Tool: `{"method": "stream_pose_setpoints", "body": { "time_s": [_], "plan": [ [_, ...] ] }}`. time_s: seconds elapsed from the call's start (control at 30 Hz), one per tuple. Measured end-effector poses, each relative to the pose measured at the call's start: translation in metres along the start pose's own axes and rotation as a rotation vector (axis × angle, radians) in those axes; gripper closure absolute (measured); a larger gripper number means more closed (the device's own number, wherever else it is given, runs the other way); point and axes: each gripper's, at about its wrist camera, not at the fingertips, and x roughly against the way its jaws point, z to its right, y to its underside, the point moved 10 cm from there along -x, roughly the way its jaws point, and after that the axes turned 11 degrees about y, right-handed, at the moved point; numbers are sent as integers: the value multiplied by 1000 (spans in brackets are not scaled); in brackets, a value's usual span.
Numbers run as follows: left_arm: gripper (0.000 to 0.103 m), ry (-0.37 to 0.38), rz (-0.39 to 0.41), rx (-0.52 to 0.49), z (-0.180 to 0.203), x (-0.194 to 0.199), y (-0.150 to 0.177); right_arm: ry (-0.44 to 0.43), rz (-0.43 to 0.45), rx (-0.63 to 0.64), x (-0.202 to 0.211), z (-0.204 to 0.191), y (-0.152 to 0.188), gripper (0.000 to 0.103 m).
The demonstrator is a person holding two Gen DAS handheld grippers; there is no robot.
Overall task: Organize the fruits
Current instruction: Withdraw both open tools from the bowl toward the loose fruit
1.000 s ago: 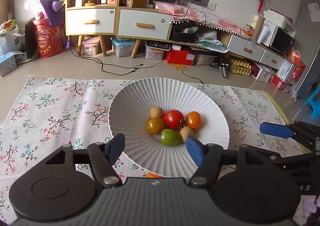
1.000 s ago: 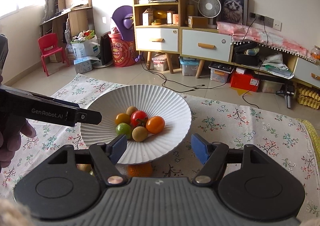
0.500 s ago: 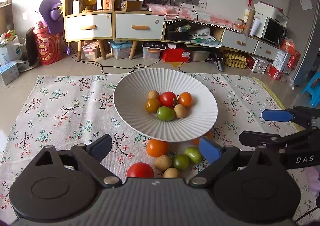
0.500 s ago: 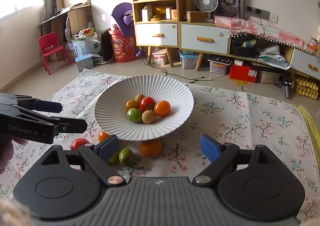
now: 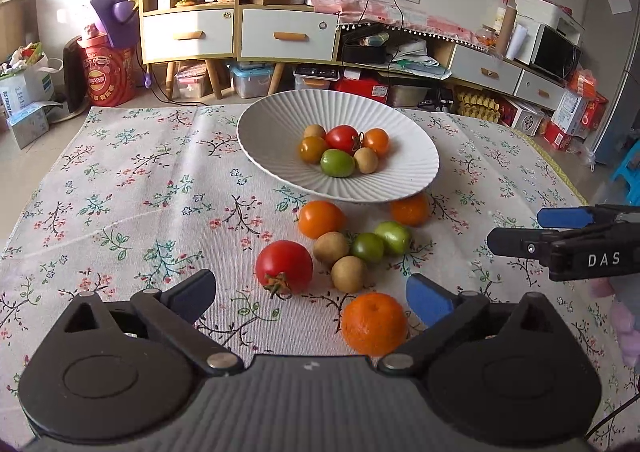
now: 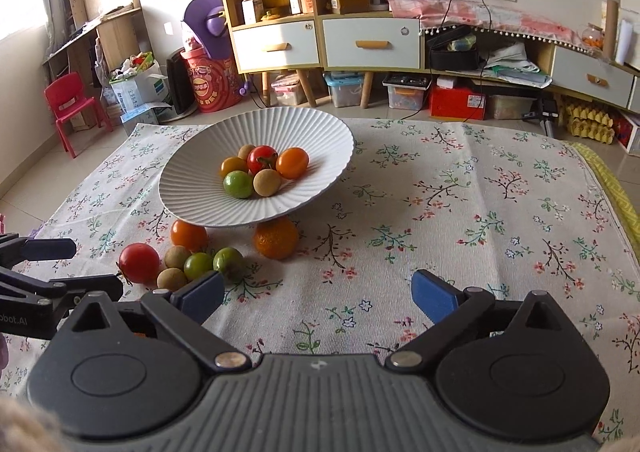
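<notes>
The left gripper (image 5: 310, 294) has its jaws spread wide; they have just been opening, and nothing is gripped. A red tomato (image 5: 284, 267) and a large orange (image 5: 374, 323) lie on the cloth between its fingertips, untouched. The right gripper (image 6: 316, 294) likewise has wide jaws that have just been opening, with only bare floral cloth (image 6: 460, 211) between them.

The white ribbed bowl (image 5: 280, 123) stands on the bench and holds six small fruits: one red, one green, two orange, two tan. On the cloth just in front of the bowl lie loose fruits: an orange tomato (image 5: 321, 218), two green tomatoes (image 5: 393, 238), two tan fruits (image 5: 331, 248) and a second orange (image 5: 410, 209) partly under the bowl's rim.
</notes>
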Motion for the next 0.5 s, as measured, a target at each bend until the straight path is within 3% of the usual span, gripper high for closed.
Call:
{"method": "stream_pose_setpoints", "body": {
  "time_s": [0.5],
  "plan": [
    [0, 18, -13, -48, 18, -16, 30, 14, -52, 16, -10, -4, 19, 1]
  ]
}}
